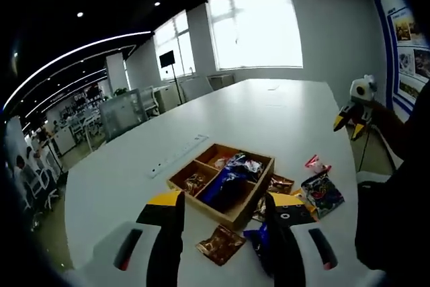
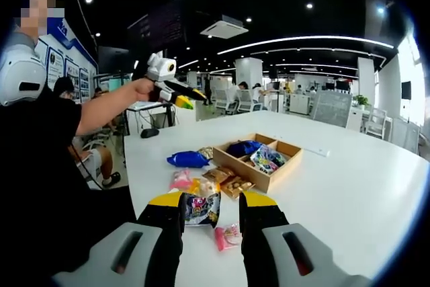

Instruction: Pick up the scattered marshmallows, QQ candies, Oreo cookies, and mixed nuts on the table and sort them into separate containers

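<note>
A wooden divided tray (image 1: 201, 205) sits on the white table (image 1: 269, 109) and holds blue and colourful snack packs. My left gripper (image 1: 223, 233) hovers open in front of it, above a brown pack (image 1: 220, 244) and a blue pack (image 1: 258, 237). A dark colourful pack (image 1: 323, 193) and a small pink pack (image 1: 314, 162) lie to the tray's right. In the right gripper view, my right gripper (image 2: 211, 233) is open over a dark colourful pack (image 2: 200, 208) and a pink pack (image 2: 228, 235). The tray (image 2: 285, 168) lies beyond them, with a blue pack (image 2: 187, 159) to its left.
A white power strip (image 1: 178, 156) lies behind the tray. The right gripper (image 1: 351, 113) is held up in the air at the right, and the left gripper (image 2: 176, 93) in a hand at the left. People, desks and chairs (image 2: 255, 102) fill the office behind.
</note>
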A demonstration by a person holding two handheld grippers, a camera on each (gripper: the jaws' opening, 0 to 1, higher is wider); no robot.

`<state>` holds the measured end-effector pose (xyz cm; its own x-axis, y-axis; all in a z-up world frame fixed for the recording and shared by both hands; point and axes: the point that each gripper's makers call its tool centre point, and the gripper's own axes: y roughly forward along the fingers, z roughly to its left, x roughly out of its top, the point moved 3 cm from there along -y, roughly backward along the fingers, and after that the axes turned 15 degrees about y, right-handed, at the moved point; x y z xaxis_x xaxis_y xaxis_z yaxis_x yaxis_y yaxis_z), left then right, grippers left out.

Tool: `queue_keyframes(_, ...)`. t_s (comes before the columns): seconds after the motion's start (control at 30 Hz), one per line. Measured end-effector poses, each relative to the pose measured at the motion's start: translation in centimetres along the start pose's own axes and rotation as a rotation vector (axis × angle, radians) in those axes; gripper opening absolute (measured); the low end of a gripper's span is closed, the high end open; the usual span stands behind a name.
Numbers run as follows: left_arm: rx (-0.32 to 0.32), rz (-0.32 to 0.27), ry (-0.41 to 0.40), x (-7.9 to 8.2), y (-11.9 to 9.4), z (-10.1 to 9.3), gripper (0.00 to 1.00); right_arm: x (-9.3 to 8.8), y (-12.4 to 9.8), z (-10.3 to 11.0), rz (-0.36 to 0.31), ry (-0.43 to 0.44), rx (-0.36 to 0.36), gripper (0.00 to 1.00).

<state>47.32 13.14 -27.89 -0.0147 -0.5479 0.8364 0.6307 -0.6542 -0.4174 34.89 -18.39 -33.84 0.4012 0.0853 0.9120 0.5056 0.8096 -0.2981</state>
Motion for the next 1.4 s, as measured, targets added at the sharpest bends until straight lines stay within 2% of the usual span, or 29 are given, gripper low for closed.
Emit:
queue_keyframes(0.27,0.045,-0.023,-0.028,-1.4,-1.5,1.0,0.52,-0.2,0.6,-0.1,0.017,0.005,-0.005,0.29)
queue_keyframes(0.57,0.078,-0.074,-0.083,-2.4,-2.9,-0.1,0.52,-0.1,1.3,0.1,0.030,-0.008,0.013,0.30)
queue_keyframes(0.67,0.088,-0.066,-0.081,-2.9,-3.2,-0.2,0.52,-0.1,1.5,0.0,0.034,0.001,0.015,0.30)
queue_keyframes(1.4,0.163,-0.093,-0.092,-3.3,-5.6,-2.0,0.52,-0.2,2.3,-0.6,0.032,0.018,0.015,0.29)
